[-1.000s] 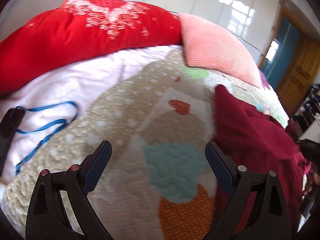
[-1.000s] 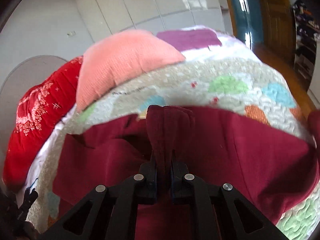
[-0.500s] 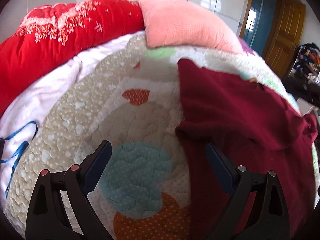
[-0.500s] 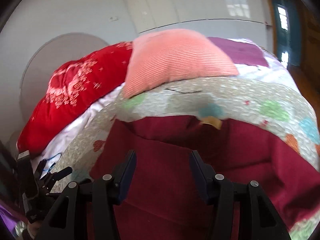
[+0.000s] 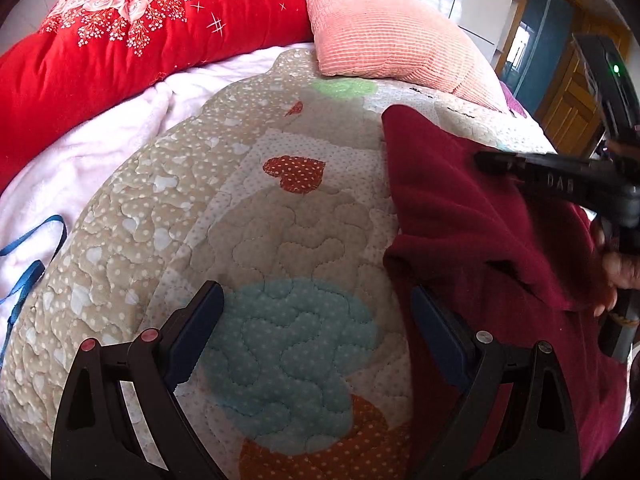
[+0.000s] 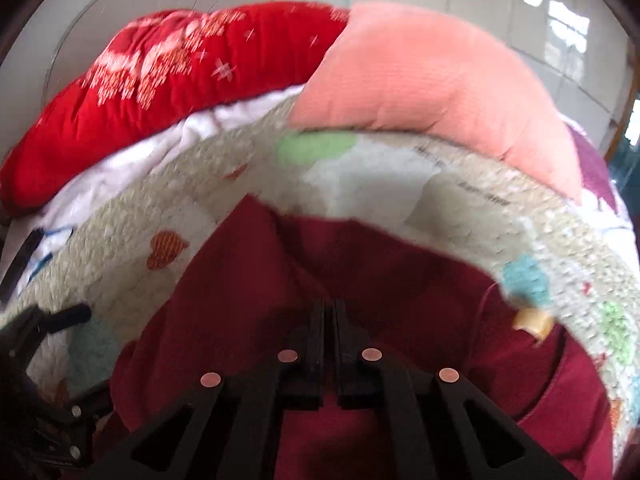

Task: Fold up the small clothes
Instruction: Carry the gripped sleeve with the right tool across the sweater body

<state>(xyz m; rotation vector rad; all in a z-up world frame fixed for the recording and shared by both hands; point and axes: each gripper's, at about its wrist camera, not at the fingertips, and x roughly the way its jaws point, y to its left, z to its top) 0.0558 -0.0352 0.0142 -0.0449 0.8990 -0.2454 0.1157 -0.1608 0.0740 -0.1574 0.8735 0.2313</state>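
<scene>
A dark red garment [image 5: 480,220] lies on the quilted bed cover [image 5: 280,240], partly folded over itself, at the right of the left wrist view. My left gripper [image 5: 316,320] is open and empty, low over the quilt, its right finger at the garment's left edge. My right gripper [image 6: 329,312] has its jaws together above the garment [image 6: 360,280]; no cloth shows between them. It also shows in the left wrist view [image 5: 520,164], lying over the garment's upper layer.
A red floral duvet [image 5: 140,40] and a pink ribbed pillow [image 5: 392,36] lie at the head of the bed. A pale pink blanket [image 5: 100,140] with a blue strap [image 5: 28,248] lies at the left. Wooden doors [image 5: 576,96] stand at the right.
My right gripper opened and let go of the garment fold, then shut again and moved left over the garment. My left gripper swung right towards the garment's edge, staying open.
</scene>
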